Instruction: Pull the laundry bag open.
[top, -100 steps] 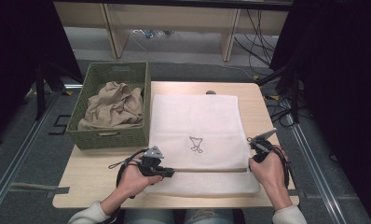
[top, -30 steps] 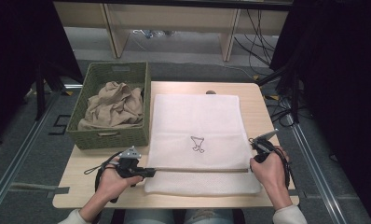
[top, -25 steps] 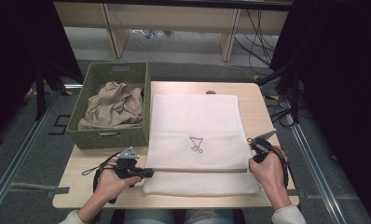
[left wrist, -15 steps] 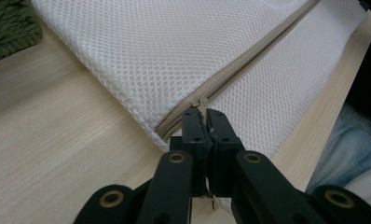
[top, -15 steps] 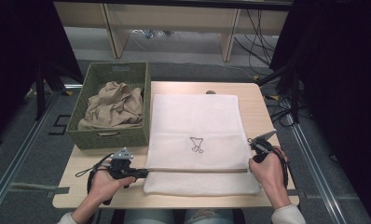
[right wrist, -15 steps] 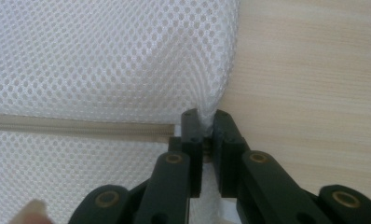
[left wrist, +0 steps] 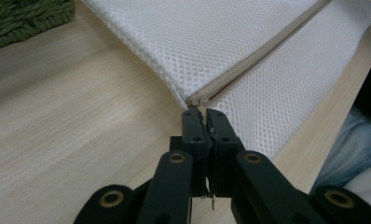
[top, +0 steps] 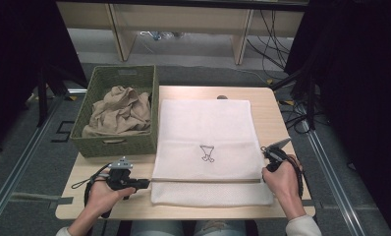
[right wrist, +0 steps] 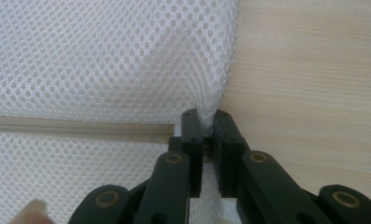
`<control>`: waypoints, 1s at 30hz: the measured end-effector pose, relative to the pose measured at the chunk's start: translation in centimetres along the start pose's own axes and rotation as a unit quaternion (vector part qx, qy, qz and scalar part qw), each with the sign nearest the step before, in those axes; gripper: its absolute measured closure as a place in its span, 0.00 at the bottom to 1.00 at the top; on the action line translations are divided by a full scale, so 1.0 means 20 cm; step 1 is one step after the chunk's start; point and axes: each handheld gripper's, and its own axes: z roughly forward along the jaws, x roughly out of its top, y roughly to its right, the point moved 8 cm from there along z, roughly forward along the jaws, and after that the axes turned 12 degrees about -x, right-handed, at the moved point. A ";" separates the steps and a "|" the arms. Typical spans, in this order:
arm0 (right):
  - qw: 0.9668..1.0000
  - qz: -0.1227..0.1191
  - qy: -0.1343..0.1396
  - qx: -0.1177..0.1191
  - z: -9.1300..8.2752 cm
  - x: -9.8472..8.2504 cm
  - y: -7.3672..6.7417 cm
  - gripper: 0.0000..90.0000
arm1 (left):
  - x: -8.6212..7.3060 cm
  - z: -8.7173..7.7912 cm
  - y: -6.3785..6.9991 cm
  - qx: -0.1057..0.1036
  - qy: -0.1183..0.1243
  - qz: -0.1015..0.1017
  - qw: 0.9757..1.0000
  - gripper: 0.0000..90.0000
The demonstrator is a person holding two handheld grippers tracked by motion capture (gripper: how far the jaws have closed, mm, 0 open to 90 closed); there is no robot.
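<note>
A white mesh bag (top: 208, 128) with a small black emblem lies flat on the wooden table (top: 277, 108). A beige zipper (top: 208, 181) runs across it near the front edge. My left gripper (top: 147, 183) sits at the bag's left edge, shut on the zipper pull. In the left gripper view its jaws (left wrist: 204, 114) pinch the pull at the left end of the zipper (left wrist: 253, 60). My right gripper (top: 265, 167) is at the bag's right edge. In the right gripper view it (right wrist: 204, 116) is shut on a fold of mesh just past the end of the zipper (right wrist: 81, 128).
A green woven basket (top: 97, 142) holding a crumpled tan cloth (top: 117, 110) stands left of the bag at the table's edge. Bare wood lies in front of the basket around my left hand. The person's jeans (left wrist: 356, 140) are just below the table's front edge.
My left gripper has slid left along the zipper line, from over the bag to just past its left edge. The right gripper has stayed on the right edge.
</note>
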 end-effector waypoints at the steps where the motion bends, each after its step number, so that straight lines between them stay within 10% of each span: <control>1: 1.000 -0.001 0.000 0.000 0.00 0.00 0.00 0.95 | 0.00 0.00 0.00 0.000 -0.003 0.000 1.000 0.96; 18: 1.000 -0.019 -0.007 -0.004 0.05 -0.01 0.01 0.77 | -0.03 0.03 -0.02 0.029 -0.036 0.018 0.999 0.96; 30: 0.998 -0.027 0.053 0.018 -0.06 0.02 -0.02 0.69 | -0.04 0.05 -0.04 0.034 -0.055 0.025 0.998 0.95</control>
